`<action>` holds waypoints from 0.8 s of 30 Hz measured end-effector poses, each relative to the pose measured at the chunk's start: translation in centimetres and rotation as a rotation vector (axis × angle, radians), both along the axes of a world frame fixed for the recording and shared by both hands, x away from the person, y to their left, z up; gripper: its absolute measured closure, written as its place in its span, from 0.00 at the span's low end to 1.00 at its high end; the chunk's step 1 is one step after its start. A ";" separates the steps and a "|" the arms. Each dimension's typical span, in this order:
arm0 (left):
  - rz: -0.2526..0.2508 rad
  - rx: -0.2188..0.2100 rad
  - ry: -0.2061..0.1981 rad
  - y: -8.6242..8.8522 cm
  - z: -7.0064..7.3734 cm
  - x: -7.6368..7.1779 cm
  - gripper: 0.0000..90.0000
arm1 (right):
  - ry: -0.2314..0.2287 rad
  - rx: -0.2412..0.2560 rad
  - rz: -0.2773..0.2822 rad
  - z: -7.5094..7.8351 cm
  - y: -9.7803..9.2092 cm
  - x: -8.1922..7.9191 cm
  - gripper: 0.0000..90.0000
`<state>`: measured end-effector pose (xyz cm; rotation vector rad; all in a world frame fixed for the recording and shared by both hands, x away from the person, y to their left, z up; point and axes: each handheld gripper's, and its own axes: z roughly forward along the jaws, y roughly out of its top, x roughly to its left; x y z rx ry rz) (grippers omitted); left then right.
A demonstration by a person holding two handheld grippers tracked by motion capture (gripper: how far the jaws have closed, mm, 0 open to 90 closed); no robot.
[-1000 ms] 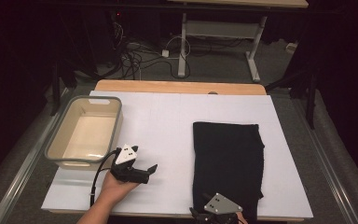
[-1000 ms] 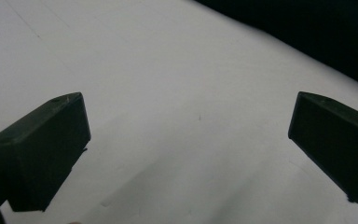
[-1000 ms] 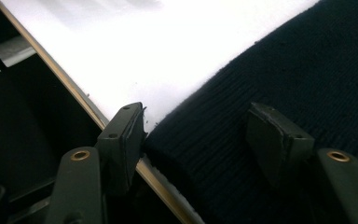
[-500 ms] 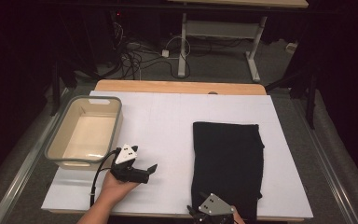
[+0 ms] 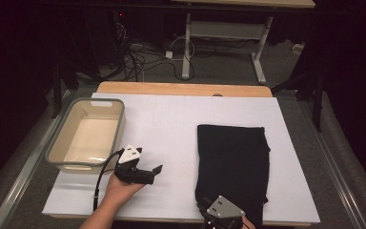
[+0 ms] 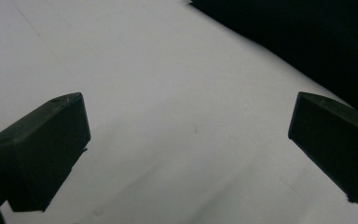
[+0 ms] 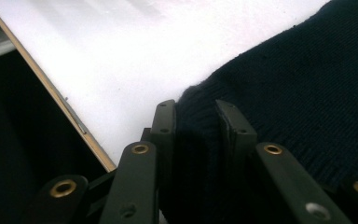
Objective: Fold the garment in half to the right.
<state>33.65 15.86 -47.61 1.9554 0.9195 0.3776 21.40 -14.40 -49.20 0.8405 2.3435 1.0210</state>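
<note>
A white sheet covers a wooden table, whose bare edge shows at the far side. On the sheet's right half lies a black knitted garment, folded flat, reaching to the near edge. The right gripper sits at that near corner of the garment, its jaws nearly closed with a fold of the knit pinched between them. The left gripper rests on the sheet left of the garment, jaws spread wide with nothing between them, just beside a beige plastic tub that stands at the left. Beyond the table the room is dark; cables trail over the floor near a desk frame.
</note>
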 end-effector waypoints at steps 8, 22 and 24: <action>-0.037 -0.020 0.029 -4.9 1.5 4.2 0.00 | 0.006 0.010 0.000 0.0 -0.1 0.0 0.80; 0.021 0.057 0.256 -16.0 -0.1 14.7 0.13 | 0.001 0.026 -0.002 -0.1 -0.2 0.0 0.80; 0.048 0.066 0.261 -16.7 -0.2 14.9 0.20 | -0.001 0.026 -0.002 -0.2 -0.2 -0.1 0.80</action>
